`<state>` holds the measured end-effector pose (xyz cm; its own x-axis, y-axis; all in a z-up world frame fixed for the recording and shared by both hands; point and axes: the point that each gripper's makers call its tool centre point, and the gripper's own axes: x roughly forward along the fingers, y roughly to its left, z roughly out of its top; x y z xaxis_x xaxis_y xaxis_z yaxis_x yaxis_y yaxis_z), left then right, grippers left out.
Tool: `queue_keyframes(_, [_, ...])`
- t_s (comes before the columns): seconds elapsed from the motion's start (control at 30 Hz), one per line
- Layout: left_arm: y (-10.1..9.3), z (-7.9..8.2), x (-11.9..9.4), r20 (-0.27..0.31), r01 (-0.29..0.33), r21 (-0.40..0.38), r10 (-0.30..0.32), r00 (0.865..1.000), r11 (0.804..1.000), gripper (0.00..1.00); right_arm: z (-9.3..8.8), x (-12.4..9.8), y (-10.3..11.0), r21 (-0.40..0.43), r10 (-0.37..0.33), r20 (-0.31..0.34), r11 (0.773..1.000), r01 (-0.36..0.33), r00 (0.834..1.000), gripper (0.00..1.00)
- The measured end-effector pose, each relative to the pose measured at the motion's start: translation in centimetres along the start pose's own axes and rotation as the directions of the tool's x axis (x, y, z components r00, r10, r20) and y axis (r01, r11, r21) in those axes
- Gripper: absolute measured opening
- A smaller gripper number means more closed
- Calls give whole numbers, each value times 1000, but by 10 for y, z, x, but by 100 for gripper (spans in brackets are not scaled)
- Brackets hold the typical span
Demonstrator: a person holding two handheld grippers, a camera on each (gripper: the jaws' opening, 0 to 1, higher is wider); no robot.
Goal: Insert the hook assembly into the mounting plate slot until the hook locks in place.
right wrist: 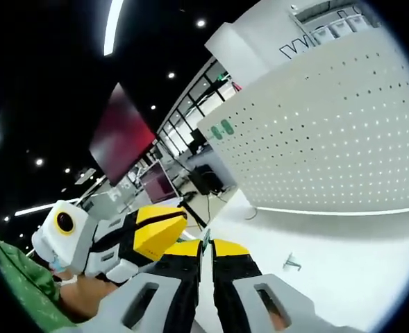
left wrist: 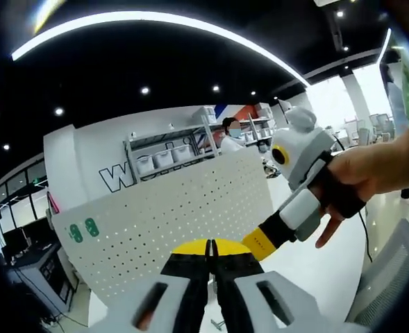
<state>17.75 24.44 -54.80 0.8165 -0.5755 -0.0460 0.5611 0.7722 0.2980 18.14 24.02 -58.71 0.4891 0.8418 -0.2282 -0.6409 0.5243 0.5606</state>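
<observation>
Two grippers, left (left wrist: 210, 251) and right (right wrist: 205, 251), jaws pressed together, face one pegboard (right wrist: 343, 132); one hook (right wrist: 291, 262) lies on the table (right wrist: 357, 270).

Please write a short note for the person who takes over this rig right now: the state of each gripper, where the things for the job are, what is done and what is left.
Left gripper: jaws shut, nothing visible between them.
Right gripper: jaws shut, holding nothing I can see; it also appears in the left gripper view, held by a hand.
White pegboard stands upright on the white table, ahead of both grippers.
A small metal hook lies on the table in front of the pegboard, apart from it.
Done: nothing visible; hook is not mounted.
Left: pick up the hook and insert it into the pegboard until it locks.
</observation>
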Motion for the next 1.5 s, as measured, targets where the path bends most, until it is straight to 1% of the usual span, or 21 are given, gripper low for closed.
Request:
queue_keyframes(0.2, [-3,0,0,-4,11,14,-11,1000,1000,2,5,-3,-1,-10,-17,24,1000,17,1000,3])
queue_keyframes(0.33, [-7,-1,1,-14,17,41,-16,1000,999,2,10,-5,-3,-31,-32,41,999,33,999,2])
queue_keyframes(0.43, [-9,-2,2,-16,28,49,-27,1000,998,2,11,-6,-3,-58,-44,42,997,46,998,2])
queue_keyframes(0.57, [-12,-1,1,-15,44,49,-43,999,998,3,12,-6,-4,-65,-49,50,996,52,998,2])
queue_keyframes(0.6, [-12,-1,1,-15,45,49,-44,999,998,4,13,-7,-4,-71,-53,54,996,56,997,1])
queue_keyframes(0.7, [-11,-4,0,-36,43,62,-41,999,997,16,16,-9,-5,-87,-65,66,994,71,996,1])
queue_keyframes(0.73, [-11,-4,0,-41,42,66,-39,998,997,17,17,-9,-6,-93,-70,69,993,76,995,1])
queue_keyframes(0.83, [-12,-5,-2,-49,46,81,-42,998,996,16,18,-10,-7,-121,-86,74,988,94,994,1])
queue_keyframes(0.97, [-13,-7,-3,-63,45,118,-38,997,992,16,19,-11,-8,-133,-94,79,986,104,992,1])
queue_keyframes(1.03, [-15,-9,-4,-79,43,159,-30,996,986,16,19,-11,-8,-130,-94,83,986,104,992,1])
queue_keyframes(1.07, [-16,-9,-4,-79,42,183,-27,996,982,16,19,-11,-8,-128,-93,83,986,103,992,1])
queue_keyframes(1.1, [-17,-10,-4,-80,42,190,-27,996,981,15,20,-11,-7,-122,-90,84,988,99,992,1])
queue_keyframes(1.2, [-17,-9,-3,-73,27,234,-10,997,972,11,19,-11,-4,-113,-79,81,990,88,994,1])
queue_keyframes(1.33, [-16,-9,-2,-74,26,237,-8,997,971,6,22,-12,-2,-108,-73,88,991,82,993,1])
queue_keyframes(1.5, [-14,-11,-1,-74,25,220,-9,997,975,6,21,-11,1,-106,-63,81,992,72,995,1])
